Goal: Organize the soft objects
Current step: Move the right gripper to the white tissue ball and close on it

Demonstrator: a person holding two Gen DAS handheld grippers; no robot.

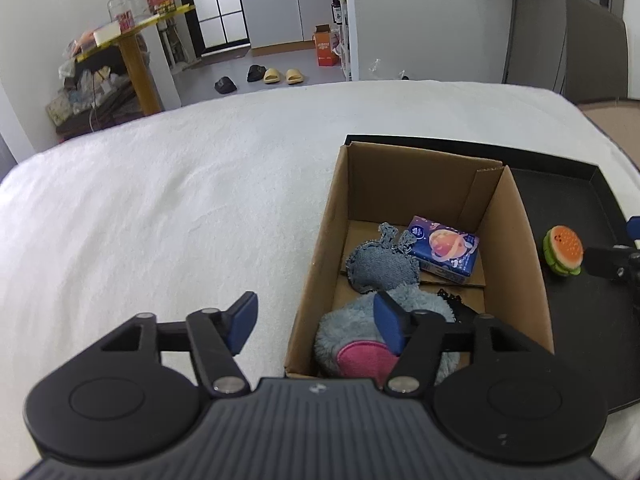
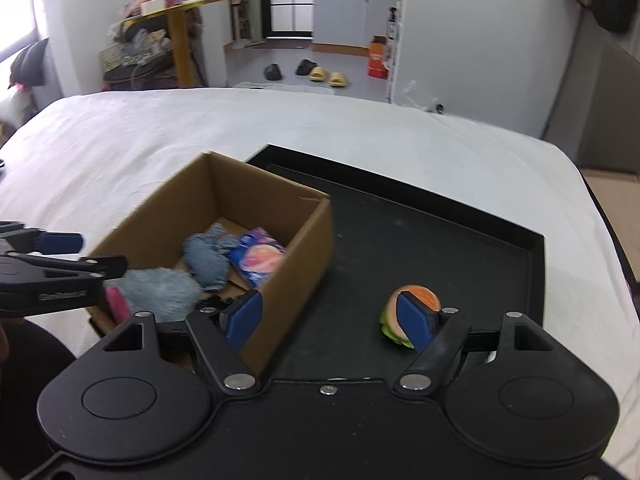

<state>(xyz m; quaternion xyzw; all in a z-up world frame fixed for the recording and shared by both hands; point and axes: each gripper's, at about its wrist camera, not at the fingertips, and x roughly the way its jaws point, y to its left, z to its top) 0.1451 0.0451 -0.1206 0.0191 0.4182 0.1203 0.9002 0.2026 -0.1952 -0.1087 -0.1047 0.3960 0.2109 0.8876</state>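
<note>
An open cardboard box (image 1: 516,240) (image 2: 304,256) stands on a black tray (image 1: 580,320) (image 2: 420,240). In it lie a fluffy blue and pink plush (image 1: 352,340) (image 2: 160,290), a denim pouch (image 1: 380,266) (image 2: 208,254) and a blue tissue pack (image 1: 446,250) (image 2: 258,258). A burger-shaped soft toy (image 1: 562,251) (image 2: 416,300) sits on the tray right of the box. My left gripper (image 1: 316,326) (image 2: 76,254) is open and empty over the box's near left wall. My right gripper (image 2: 332,320) is open, its right pad (image 2: 414,322) just in front of the burger toy.
The tray lies on a bed with a white cover (image 1: 160,220) (image 2: 400,136). Beyond the bed are a cluttered yellow table (image 1: 132,40), slippers (image 1: 280,76) on the floor and an orange carton (image 1: 326,46).
</note>
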